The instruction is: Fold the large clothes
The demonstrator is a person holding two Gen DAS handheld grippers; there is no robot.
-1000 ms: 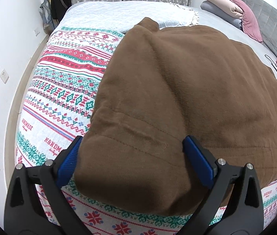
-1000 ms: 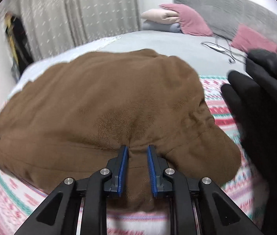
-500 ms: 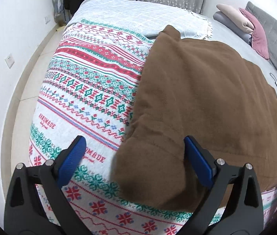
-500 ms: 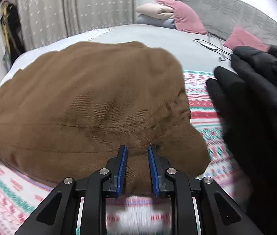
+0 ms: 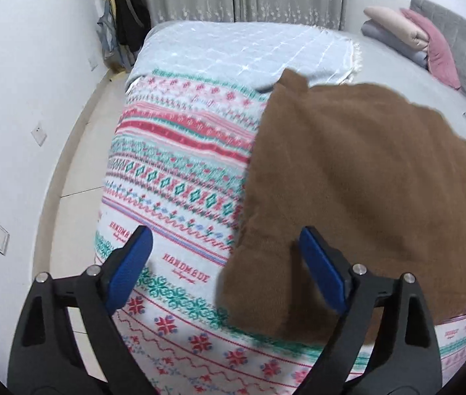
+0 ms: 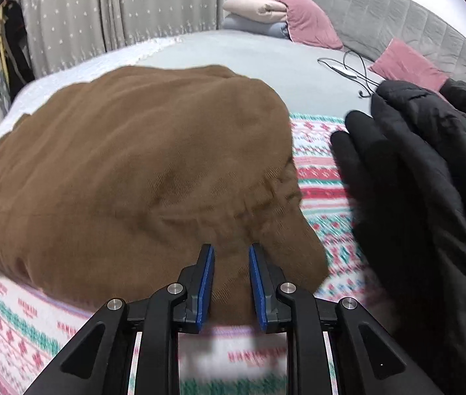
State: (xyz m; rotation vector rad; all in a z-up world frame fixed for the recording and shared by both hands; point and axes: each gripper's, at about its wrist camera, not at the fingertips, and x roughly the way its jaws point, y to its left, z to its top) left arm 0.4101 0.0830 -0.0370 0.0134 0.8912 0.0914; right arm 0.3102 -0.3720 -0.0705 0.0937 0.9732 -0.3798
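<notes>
Left gripper (image 5: 224, 263) standing wide, jaws closing, gripping nothing, hanging over patterned blanket (image 5: 180, 177). Brown garment (image 5: 364, 197) lying on blanket, near corner sitting between left pads. Right gripper (image 6: 231, 283) narrow, jaws opening, garment edge between pads. Black jacket (image 6: 430, 177) lying right of garment.

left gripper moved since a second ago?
Yes. The left gripper has slid left off the brown garment; its left finger now sits over the patterned blanket, jaws closing on nothing.
</notes>
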